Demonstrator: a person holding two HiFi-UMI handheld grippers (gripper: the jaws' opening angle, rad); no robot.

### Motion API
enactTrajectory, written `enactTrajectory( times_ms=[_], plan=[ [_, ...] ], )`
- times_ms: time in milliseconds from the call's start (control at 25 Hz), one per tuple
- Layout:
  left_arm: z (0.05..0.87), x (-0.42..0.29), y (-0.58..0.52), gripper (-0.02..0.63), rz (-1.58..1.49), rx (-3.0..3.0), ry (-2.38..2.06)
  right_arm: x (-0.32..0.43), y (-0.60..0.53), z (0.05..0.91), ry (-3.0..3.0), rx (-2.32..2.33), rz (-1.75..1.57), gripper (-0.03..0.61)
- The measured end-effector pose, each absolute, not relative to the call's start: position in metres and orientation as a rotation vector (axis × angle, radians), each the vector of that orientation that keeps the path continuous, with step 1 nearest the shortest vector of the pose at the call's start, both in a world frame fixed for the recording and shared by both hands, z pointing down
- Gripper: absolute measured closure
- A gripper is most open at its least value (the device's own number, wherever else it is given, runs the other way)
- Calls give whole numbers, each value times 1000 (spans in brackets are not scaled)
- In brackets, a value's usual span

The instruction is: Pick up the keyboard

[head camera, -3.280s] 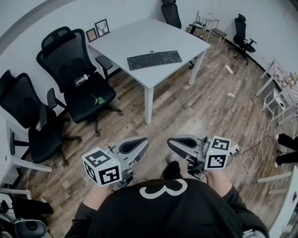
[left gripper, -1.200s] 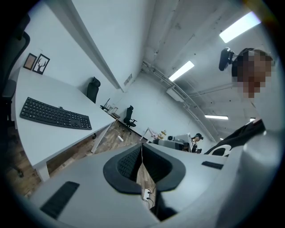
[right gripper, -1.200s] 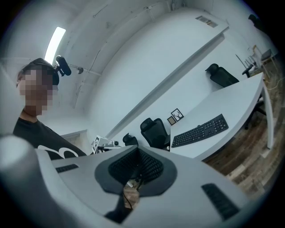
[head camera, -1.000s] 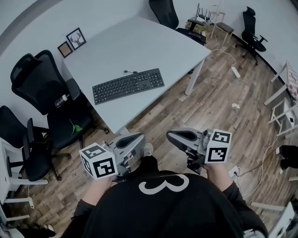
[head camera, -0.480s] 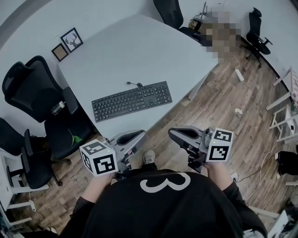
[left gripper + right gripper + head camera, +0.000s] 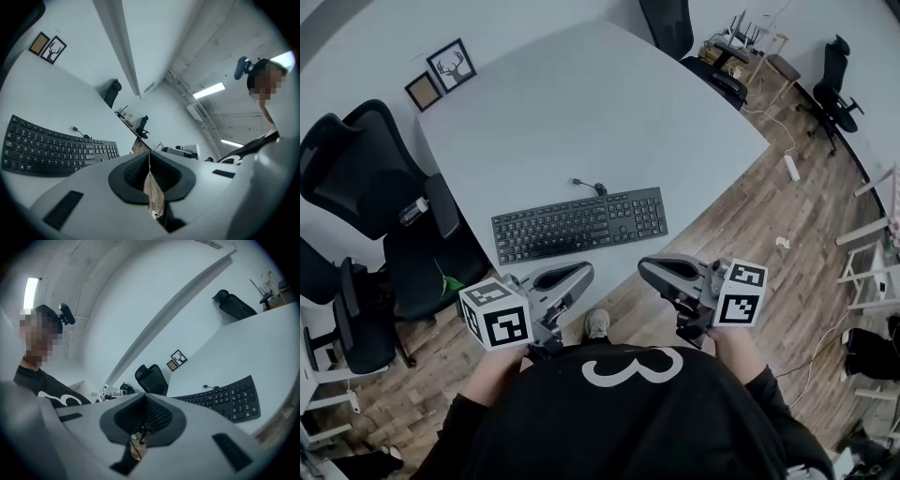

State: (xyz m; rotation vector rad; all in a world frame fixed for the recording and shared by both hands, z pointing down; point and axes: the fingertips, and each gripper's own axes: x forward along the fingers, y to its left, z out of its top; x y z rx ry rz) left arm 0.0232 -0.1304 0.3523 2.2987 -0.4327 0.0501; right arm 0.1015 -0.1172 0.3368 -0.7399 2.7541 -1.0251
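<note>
A black keyboard [image 6: 579, 225] with a short cable lies flat near the front edge of the grey table [image 6: 581, 122]. It also shows in the left gripper view as the keyboard [image 6: 51, 150] and in the right gripper view as the keyboard [image 6: 225, 399]. My left gripper [image 6: 581, 272] is shut and empty, just short of the table's edge below the keyboard. My right gripper [image 6: 649, 271] is shut and empty too, off the table's front corner, to the right of the left one. Neither touches the keyboard.
Black office chairs [image 6: 366, 178] stand at the table's left, another chair [image 6: 675, 28] at its far side. Two small framed pictures [image 6: 441, 75] lean at the table's back left. Wooden floor [image 6: 750, 216] lies right of the table, with more chairs and a cable beyond.
The whole view has closed in on the table: the keyboard now lies nearer to both grippers and lower in the picture. Both grippers stay shut and level.
</note>
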Motion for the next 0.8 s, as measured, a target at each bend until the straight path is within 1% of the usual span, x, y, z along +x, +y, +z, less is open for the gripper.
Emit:
enactTrajectory(
  times_ms=[400, 480, 560, 680, 800],
  plan=[
    [377, -21, -178, 595, -4, 2228, -529, 99, -154, 376, 2754, -766, -1152, 566],
    [381, -28, -187, 582, 3, 2221, -556, 104, -160, 381, 2744, -779, -1172, 565],
    [386, -36, -195, 542, 10, 2209, -571, 108, -167, 385, 2733, -798, -1185, 561],
    [393, -47, -203, 463, 15, 2201, -582, 117, -178, 393, 2728, -870, -1194, 561],
    [404, -58, -210, 354, 52, 2224, -608, 127, -189, 405, 2720, -929, -1213, 558]
  ],
)
